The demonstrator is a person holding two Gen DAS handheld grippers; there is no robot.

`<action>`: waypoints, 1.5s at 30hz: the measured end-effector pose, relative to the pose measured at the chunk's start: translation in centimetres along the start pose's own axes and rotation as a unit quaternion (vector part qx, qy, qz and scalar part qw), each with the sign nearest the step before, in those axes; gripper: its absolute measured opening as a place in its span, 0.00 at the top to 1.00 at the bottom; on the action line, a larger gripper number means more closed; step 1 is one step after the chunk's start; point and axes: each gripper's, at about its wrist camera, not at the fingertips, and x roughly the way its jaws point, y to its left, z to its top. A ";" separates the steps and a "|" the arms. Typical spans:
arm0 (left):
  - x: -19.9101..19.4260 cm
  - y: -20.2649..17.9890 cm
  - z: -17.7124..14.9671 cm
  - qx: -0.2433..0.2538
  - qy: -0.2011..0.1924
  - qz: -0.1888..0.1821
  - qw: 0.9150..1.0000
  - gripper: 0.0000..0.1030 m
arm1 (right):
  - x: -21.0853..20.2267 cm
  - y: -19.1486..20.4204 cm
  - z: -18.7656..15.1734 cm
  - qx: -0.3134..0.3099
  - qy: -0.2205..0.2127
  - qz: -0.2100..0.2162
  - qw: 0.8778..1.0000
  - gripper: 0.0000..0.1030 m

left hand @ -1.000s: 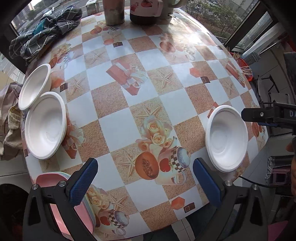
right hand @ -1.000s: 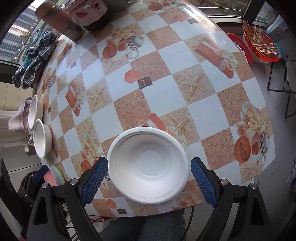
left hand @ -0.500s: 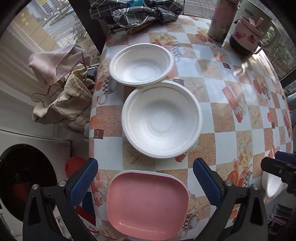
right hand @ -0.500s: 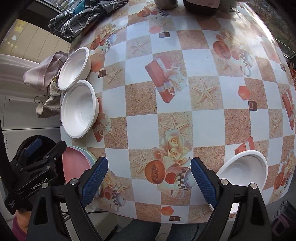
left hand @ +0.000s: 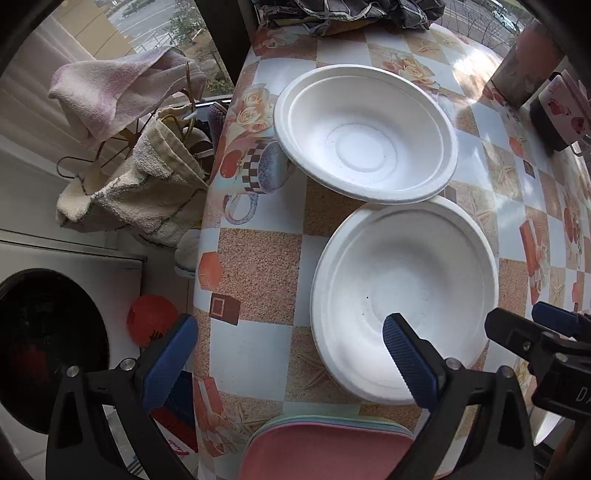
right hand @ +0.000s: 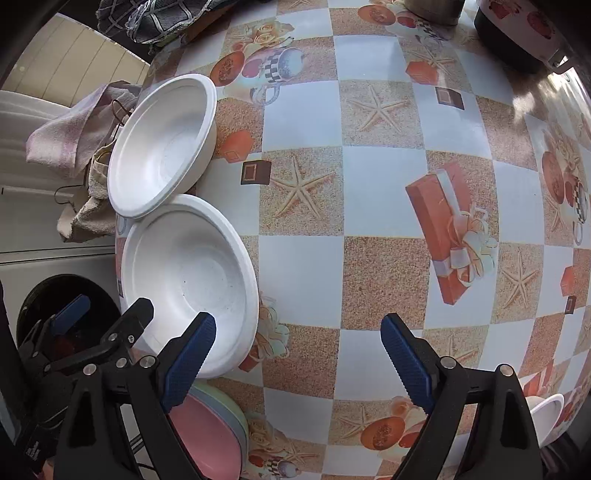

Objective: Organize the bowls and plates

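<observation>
Two white bowls sit by the table's left edge: the far bowl [left hand: 365,133] [right hand: 162,144] overlaps the rim of the near bowl [left hand: 402,291] [right hand: 188,280]. A stack of plates [left hand: 325,446] [right hand: 210,435], pink on top, lies just in front of them. My left gripper [left hand: 288,363] [right hand: 103,317] is open above the near bowl's left side, one finger over its inside, the other past the table edge. My right gripper [right hand: 297,362] [left hand: 521,321] is open and holds nothing, its left finger over the near bowl's right rim. A third white bowl [right hand: 546,413] peeks in at the lower right.
Towels [left hand: 122,147] hang on a rack beside the table, above a washing machine [left hand: 44,332]. A plaid cloth [right hand: 155,18] lies at the table's far end. A mug [left hand: 561,107] and a metal flask [left hand: 524,70] stand at the back right.
Both grippers have swung left across the table to the two bowls and the plate stack, which now look closer. The third bowl is left behind at the right. Both stay open.
</observation>
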 end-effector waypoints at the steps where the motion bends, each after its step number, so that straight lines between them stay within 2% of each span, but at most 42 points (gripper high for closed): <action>1: 0.5 -0.2 0.3 0.007 0.003 0.006 1.000 0.03 | 0.4 0.2 0.4 -0.002 0.002 -0.002 1.000 0.11; 4: 1.8 -0.5 0.8 0.012 0.016 0.013 1.000 0.05 | 1.4 0.9 1.0 -0.011 0.009 -0.004 1.000 0.11; 9: 2.9 -0.3 1.1 0.002 0.031 -0.015 0.999 0.10 | 2.2 1.2 1.6 -0.006 0.006 0.004 1.000 0.11; 11: 3.3 -0.3 1.3 0.002 0.038 -0.016 0.999 0.12 | 2.5 1.1 1.7 -0.002 0.005 0.008 1.000 0.12; 13: 3.7 -0.3 1.3 0.003 0.045 -0.012 0.999 0.26 | 2.8 1.0 1.9 0.003 0.010 0.013 1.000 0.27; 14: 3.8 -0.4 1.4 0.000 0.047 -0.018 0.999 0.27 | 3.1 1.0 2.0 0.005 0.017 0.010 1.000 0.44; 16: 3.8 -0.3 1.3 -0.006 0.043 -0.031 0.999 0.35 | 3.2 1.1 2.0 0.000 0.016 0.009 1.000 0.51; 18: 3.6 -0.5 1.2 -0.003 0.040 -0.042 0.998 0.42 | 3.7 1.4 2.0 -0.009 0.028 0.034 0.999 0.74; 22: 3.2 -2.2 0.9 0.018 0.043 -0.062 0.997 0.64 | 4.1 1.2 1.1 0.003 0.044 0.068 0.997 0.88; 27: 3.2 -4.5 -0.9 0.033 0.055 -0.067 0.996 0.64 | 3.9 -0.7 -1.1 0.014 0.053 0.067 0.996 0.88; 34: 2.2 -10.3 -4.6 0.107 0.047 -0.055 0.992 0.64 | 3.2 -5.0 -5.6 0.051 0.057 0.064 0.995 0.88; 38: 1.5 -12.4 -5.7 0.141 0.049 -0.055 0.987 0.64 | 2.5 -6.6 -7.1 0.075 0.052 0.062 0.994 0.88; 45: -2.6 -15.3 -8.3 0.176 0.019 -0.051 0.983 0.64 | -0.7 -8.4 -9.1 0.091 0.025 0.071 0.993 0.88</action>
